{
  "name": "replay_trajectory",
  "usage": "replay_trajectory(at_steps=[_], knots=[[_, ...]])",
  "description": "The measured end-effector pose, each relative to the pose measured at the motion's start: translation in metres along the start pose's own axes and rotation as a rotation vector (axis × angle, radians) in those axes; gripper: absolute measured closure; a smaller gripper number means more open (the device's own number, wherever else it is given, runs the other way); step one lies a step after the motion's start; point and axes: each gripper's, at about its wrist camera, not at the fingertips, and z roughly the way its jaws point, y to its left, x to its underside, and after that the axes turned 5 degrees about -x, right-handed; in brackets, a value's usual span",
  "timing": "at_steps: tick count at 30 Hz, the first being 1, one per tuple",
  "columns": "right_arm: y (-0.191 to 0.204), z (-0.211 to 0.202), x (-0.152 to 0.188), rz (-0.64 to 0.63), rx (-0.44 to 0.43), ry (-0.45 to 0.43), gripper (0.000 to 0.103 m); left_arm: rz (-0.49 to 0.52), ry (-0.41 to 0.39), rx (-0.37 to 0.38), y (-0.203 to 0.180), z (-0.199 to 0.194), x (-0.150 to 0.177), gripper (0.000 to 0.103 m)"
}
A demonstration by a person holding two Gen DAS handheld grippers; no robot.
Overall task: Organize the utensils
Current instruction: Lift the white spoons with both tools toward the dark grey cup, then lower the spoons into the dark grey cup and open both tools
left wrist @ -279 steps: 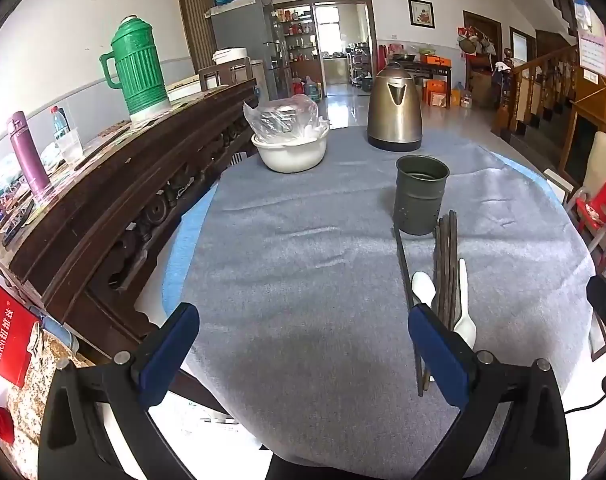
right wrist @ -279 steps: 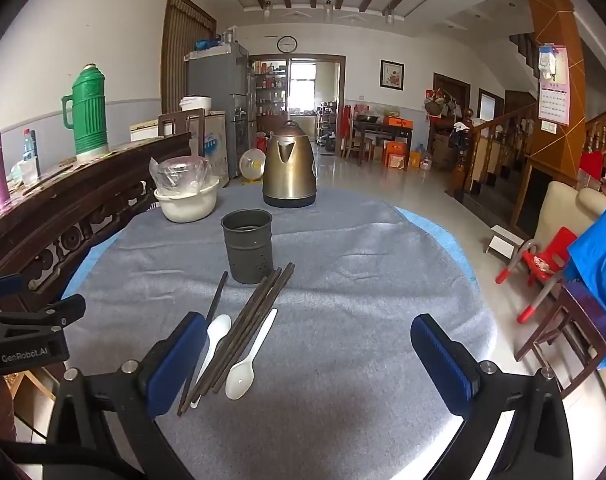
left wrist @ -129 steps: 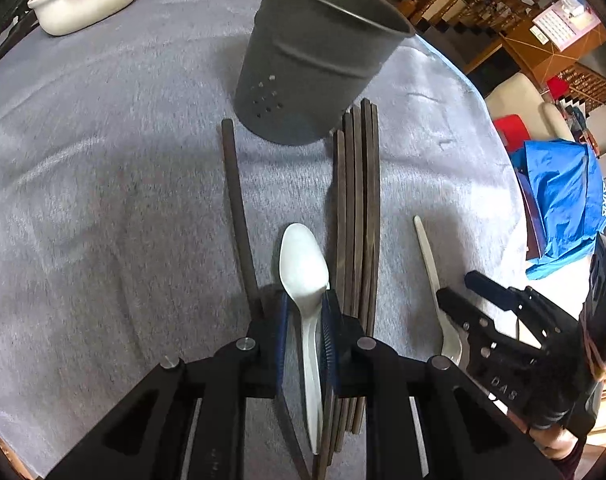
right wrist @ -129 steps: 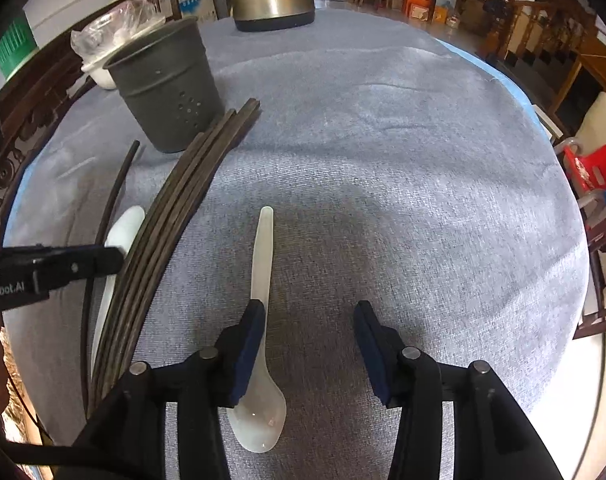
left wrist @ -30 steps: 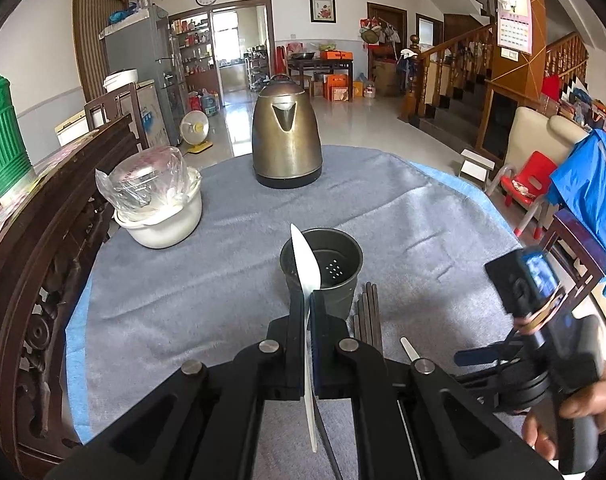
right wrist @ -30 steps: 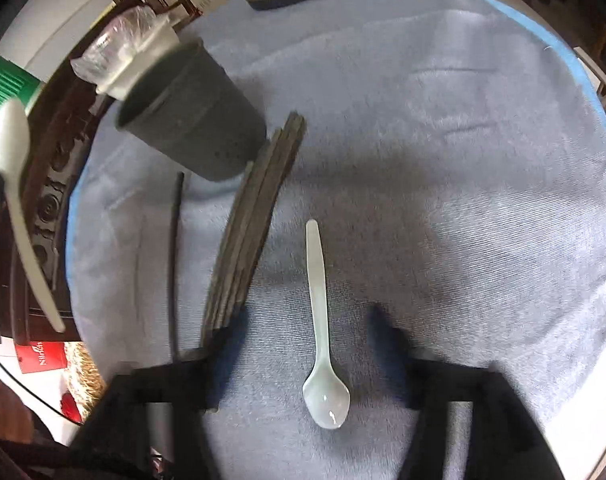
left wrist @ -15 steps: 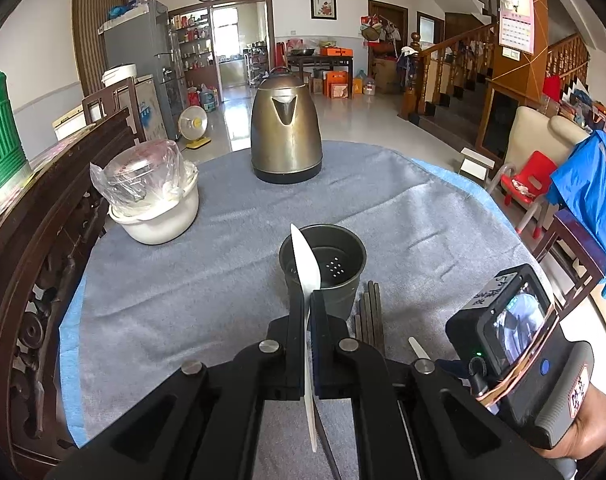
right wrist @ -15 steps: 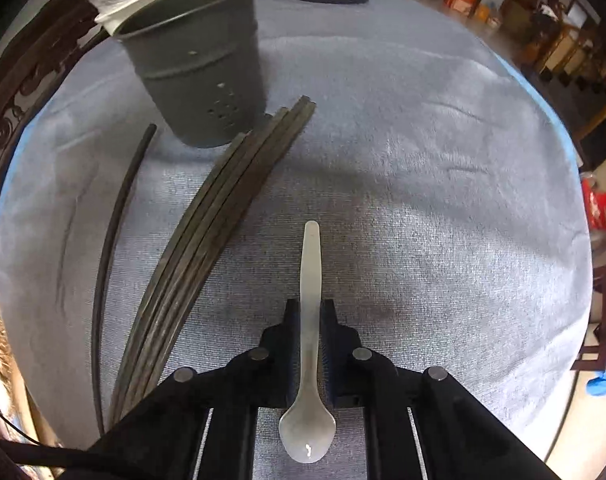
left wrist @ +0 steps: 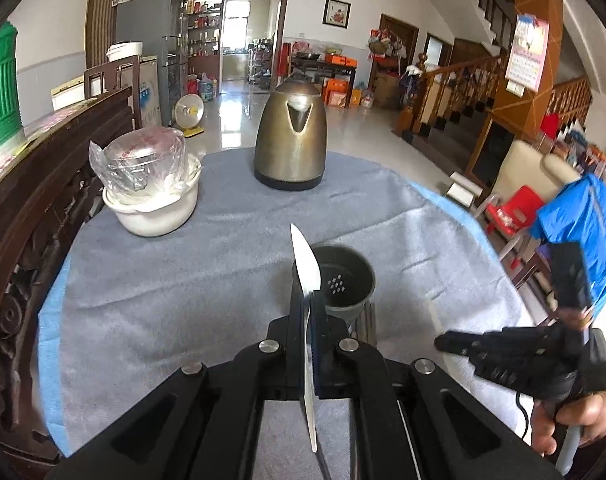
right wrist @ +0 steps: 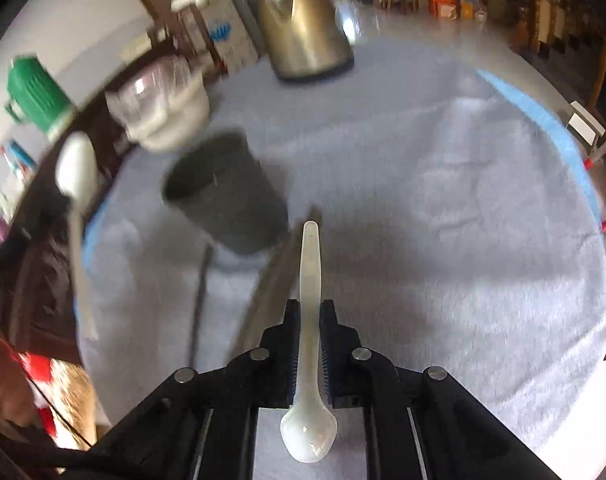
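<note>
Left gripper (left wrist: 307,320) clamping a white spoon (left wrist: 306,276), bowl tip ahead over the grey holder (left wrist: 343,280); right gripper (right wrist: 307,344) pinching second spoon (right wrist: 309,320) by its handle, chopsticks (right wrist: 271,280) lying just left

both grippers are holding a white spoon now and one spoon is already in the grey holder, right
Not quite. Each gripper does hold a white spoon: the left gripper grips one spoon and the right gripper grips the other spoon. But the left wrist view shows the grey holder with no spoon in it yet.
</note>
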Motion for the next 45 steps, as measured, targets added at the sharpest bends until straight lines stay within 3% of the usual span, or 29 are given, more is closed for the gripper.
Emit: replay_trajectory(at_steps=[4, 8, 12, 15, 21, 25, 29, 37, 43, 45], knots=[[0.008, -0.027, -0.020, 0.053, -0.094, -0.165, 0.093, -0.054, -0.047, 0.075, 0.011, 0.002, -0.014, 0.101], [0.013, -0.050, -0.038, 0.103, -0.238, -0.393, 0.093, -0.119, -0.084, 0.140, 0.017, 0.012, -0.031, 0.101], [0.024, -0.045, -0.060, 0.143, -0.317, -0.584, 0.093, -0.164, -0.173, 0.140, 0.015, 0.026, -0.050, 0.101], [0.034, -0.025, -0.071, 0.171, -0.313, -0.639, 0.092, -0.213, -0.179, 0.141, 0.012, 0.053, -0.056, 0.101], [0.052, 0.026, -0.082, 0.132, -0.190, -0.616, 0.092, -0.295, -0.136, 0.081, 0.018, 0.099, -0.042, 0.101], [0.063, 0.040, -0.081, 0.070, -0.133, -0.603, 0.092, -0.293, -0.165, 0.066, 0.017, 0.104, -0.031, 0.100], [0.065, 0.046, -0.074, 0.002, -0.091, -0.588, 0.092, -0.283, -0.132, 0.068, 0.019, 0.108, -0.018, 0.100], [0.050, 0.034, -0.048, -0.055, -0.111, -0.539, 0.091, -0.204, -0.133, 0.060, 0.018, 0.091, -0.004, 0.100], [0.045, 0.021, -0.037, -0.061, -0.176, -0.474, 0.090, -0.141, -0.131, 0.052, 0.018, 0.069, 0.006, 0.100], [0.040, 0.014, -0.030, -0.038, -0.192, -0.454, 0.090, -0.118, -0.124, 0.042, 0.018, 0.058, 0.012, 0.095]])
